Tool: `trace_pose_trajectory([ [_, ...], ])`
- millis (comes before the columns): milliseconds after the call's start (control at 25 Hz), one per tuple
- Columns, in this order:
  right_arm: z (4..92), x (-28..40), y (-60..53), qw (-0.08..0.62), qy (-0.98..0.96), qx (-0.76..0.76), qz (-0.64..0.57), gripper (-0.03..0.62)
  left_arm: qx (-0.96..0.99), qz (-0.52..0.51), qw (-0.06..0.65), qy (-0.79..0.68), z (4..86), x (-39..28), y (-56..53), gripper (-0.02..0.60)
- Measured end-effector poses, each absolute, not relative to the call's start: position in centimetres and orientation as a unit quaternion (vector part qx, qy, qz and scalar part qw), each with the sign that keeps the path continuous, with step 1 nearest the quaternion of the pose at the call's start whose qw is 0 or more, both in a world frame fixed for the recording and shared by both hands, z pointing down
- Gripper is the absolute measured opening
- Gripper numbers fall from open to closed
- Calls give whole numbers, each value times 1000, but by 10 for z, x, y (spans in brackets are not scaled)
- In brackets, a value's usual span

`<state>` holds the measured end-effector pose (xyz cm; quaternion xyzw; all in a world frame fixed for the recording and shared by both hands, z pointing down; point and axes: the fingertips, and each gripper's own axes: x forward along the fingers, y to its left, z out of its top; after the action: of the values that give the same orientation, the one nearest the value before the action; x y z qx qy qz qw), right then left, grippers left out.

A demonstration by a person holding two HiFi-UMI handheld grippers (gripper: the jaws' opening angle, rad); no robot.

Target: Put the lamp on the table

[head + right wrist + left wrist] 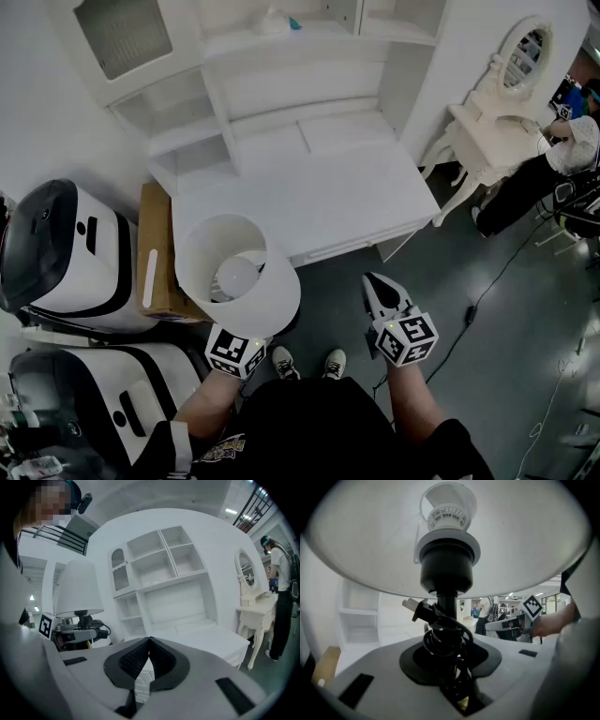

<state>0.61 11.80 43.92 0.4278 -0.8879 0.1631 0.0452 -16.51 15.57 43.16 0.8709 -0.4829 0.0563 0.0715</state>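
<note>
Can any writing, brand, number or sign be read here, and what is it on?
None can be read.
The cubes on the left gripper and right gripper: black-and-white square patterns, no letters.
The print on the person's black shirt: too blurred to read.
The lamp: no label shows.

Tally: one lamp (281, 281) with one bulb (236, 277); two grippers, the left gripper (449, 677) and the right gripper (382, 291). Furniture: one table (319, 187), one vanity (487, 141) bearing one mirror (527, 52), and one box (155, 244). Also two white-and-black machines at the head view's left, the upper machine (66, 253) and the lower machine (103, 403); two shoes (284, 364); one other person (572, 141) by the vanity.
</note>
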Motion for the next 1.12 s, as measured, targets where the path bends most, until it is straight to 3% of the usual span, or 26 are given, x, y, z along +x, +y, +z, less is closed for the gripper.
trace_pose_trajectory([
  [1120, 441, 2, 101, 44, -886, 434, 158, 26, 878, 46, 75, -471, 433, -163, 135, 121],
])
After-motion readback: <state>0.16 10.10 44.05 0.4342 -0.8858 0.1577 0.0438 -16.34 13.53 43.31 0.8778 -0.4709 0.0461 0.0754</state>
